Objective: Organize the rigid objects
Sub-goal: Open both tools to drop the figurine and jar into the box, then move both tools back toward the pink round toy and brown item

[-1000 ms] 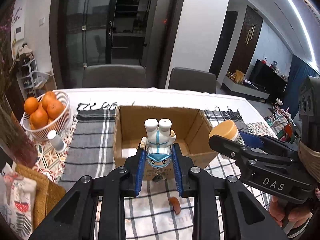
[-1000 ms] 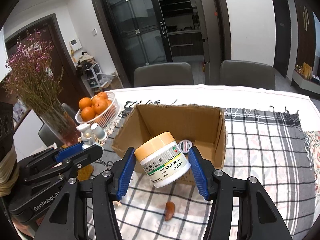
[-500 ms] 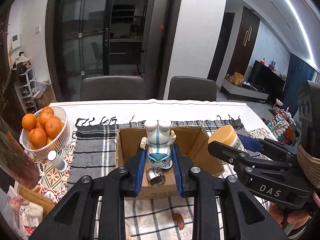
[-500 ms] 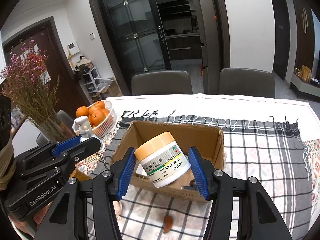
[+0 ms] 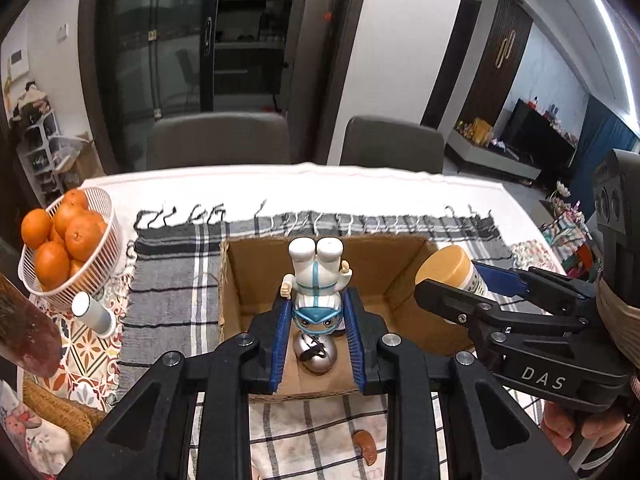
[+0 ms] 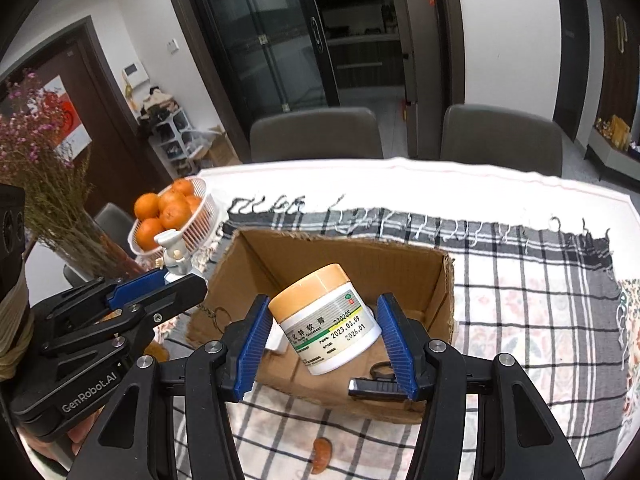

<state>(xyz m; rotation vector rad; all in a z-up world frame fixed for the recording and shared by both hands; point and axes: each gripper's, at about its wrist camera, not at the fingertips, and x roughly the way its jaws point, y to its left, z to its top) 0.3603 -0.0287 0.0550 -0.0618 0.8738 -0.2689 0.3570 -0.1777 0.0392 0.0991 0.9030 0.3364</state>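
Note:
My left gripper (image 5: 317,316) is shut on a white and blue toy figure (image 5: 316,280), held upside down above the open cardboard box (image 5: 404,264). A silver round object (image 5: 315,354) lies in the box below it. My right gripper (image 6: 325,328) is shut on a white ointment jar with an orange lid (image 6: 324,316), over the box's (image 6: 444,280) front part. The jar also shows in the left wrist view (image 5: 450,272), and the figure in the right wrist view (image 6: 174,254). A dark key-like item (image 6: 374,386) lies in the box.
A white basket of oranges (image 5: 102,240) stands at the left, with a small white bottle (image 5: 94,314) lying beside it. A vase of dried flowers (image 6: 48,196) is at the far left. An orange segment (image 6: 321,456) lies on the checked cloth in front of the box. Two chairs stand behind the table.
Both grippers have risen and moved forward over the box, each still holding its object. The box now sits lower and closer in both views.

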